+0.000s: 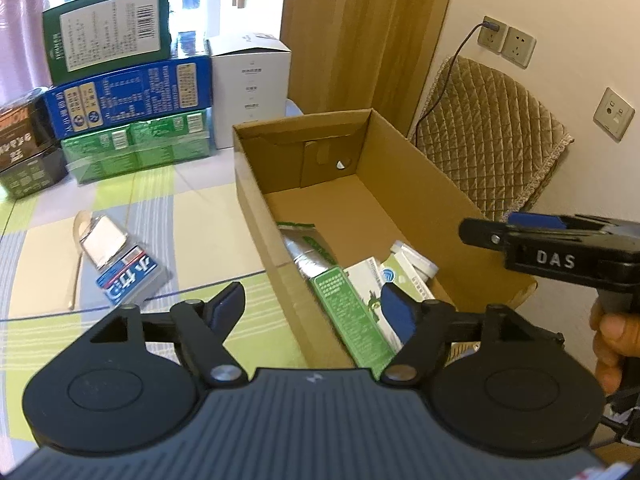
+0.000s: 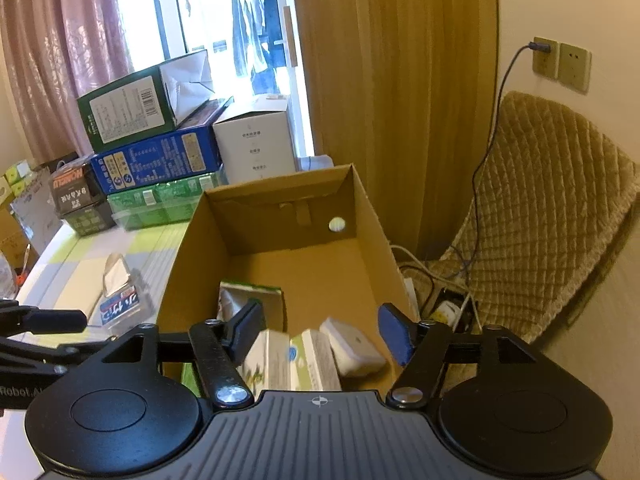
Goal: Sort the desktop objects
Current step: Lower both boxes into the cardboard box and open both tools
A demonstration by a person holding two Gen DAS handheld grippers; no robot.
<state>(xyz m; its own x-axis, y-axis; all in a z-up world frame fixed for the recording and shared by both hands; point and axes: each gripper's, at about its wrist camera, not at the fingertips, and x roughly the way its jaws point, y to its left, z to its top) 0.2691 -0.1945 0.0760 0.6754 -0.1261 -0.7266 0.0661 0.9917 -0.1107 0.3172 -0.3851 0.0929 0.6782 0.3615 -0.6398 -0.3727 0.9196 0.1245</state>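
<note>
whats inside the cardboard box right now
Inside the cardboard box: a silver foil pouch, a green carton, a white carton and a white container. Anything beneath them is hidden.

Not much is actually legible here. The right tool (image 1: 560, 258) has "DAS" in raised letters on its black body, seen from the left wrist view. In the right wrist view, the left tool (image 2: 24, 392) shows "Robot.AI" cut off at the frame edge. The green box (image 1: 108, 28) on top of the stack carries a barcode and fine print too small to read.
</note>
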